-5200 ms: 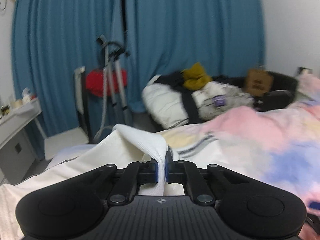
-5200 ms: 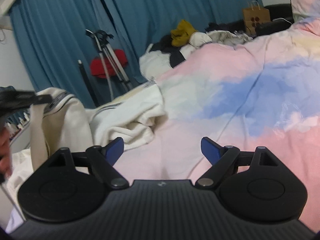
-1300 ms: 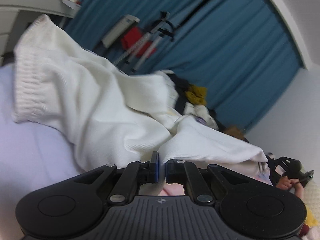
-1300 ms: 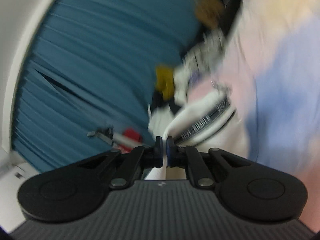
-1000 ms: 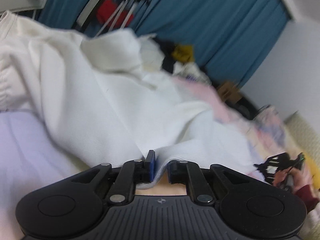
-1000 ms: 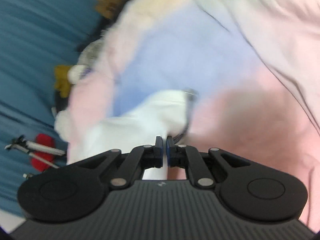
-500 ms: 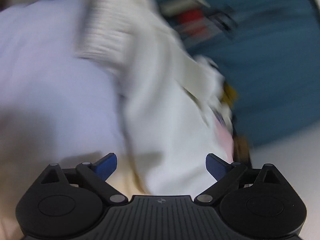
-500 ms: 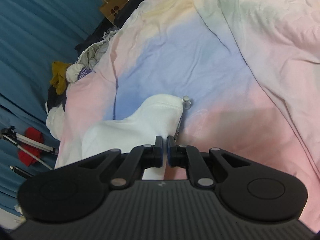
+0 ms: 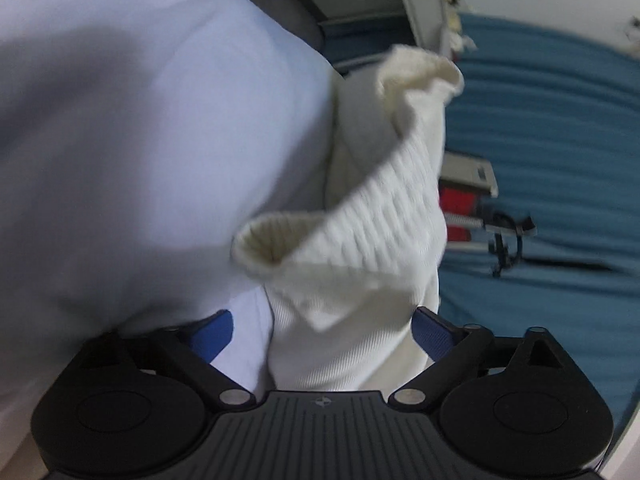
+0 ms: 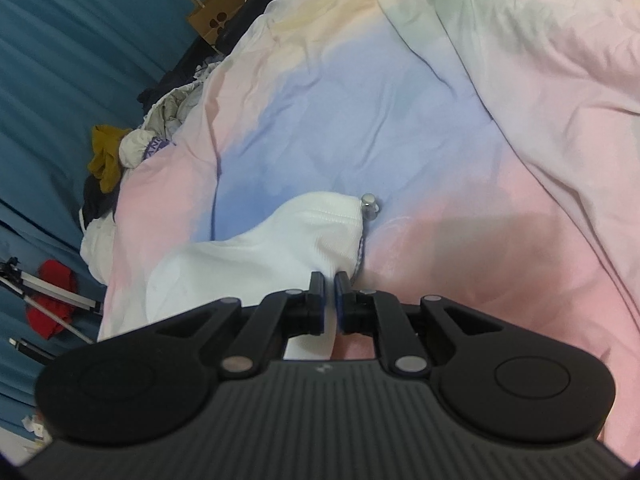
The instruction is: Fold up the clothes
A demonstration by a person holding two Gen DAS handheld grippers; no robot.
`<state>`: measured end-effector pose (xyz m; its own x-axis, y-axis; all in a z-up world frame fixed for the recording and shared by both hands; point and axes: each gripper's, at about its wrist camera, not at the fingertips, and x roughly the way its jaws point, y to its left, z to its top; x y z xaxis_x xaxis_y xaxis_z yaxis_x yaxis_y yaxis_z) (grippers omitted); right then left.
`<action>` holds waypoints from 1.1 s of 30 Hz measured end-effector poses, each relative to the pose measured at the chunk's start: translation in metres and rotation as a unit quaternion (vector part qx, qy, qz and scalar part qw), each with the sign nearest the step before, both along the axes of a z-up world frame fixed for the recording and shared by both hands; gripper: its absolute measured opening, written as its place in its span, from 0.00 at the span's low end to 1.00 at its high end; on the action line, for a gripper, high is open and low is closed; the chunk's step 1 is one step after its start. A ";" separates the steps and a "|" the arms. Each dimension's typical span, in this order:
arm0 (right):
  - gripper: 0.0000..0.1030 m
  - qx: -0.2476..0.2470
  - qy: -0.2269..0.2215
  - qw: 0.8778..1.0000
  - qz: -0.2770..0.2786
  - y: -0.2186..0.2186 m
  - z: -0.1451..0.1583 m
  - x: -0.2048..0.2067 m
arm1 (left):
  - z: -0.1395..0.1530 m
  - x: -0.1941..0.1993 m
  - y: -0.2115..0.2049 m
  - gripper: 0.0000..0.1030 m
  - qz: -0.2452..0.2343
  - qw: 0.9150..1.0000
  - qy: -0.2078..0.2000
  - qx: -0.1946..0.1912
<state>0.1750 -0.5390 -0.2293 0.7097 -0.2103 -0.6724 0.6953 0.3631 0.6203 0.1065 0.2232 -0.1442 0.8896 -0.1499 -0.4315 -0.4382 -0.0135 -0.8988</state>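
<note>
In my left wrist view, my left gripper point(image 9: 322, 330) is wide open and holds nothing. The soft white knitted sweater point(image 9: 360, 280) lies between its blue pads point(image 9: 212, 330), with a ribbed cuff point(image 9: 276, 246) gaping just ahead at 12 o'clock. The pale lilac bed sheet point(image 9: 140, 140) fills the view from 9 to 11 o'clock. The blue curtain point(image 9: 560, 140) is out at 3 o'clock. The picture is a bit blurry.

In my right wrist view, my right gripper point(image 10: 329, 300) is pinched tight on a corner of the same white sweater point(image 10: 280, 240). A little silver cord end point(image 10: 369, 204) pokes out at 12 o'clock. The sweater lies on the pink and blue blanket point(image 10: 400, 100).

I think the loose cuff could slip off the bed edge, because my left gripper is not holding it. If I tug hard with my right gripper, the sweater may bunch up and the fold will go crooked.
</note>
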 end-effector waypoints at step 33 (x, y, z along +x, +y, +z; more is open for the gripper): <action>0.58 0.107 -0.045 0.993 -0.003 -0.012 -0.019 0.001 | 0.095 -0.091 0.158 0.31 -0.033 0.969 0.113 0.216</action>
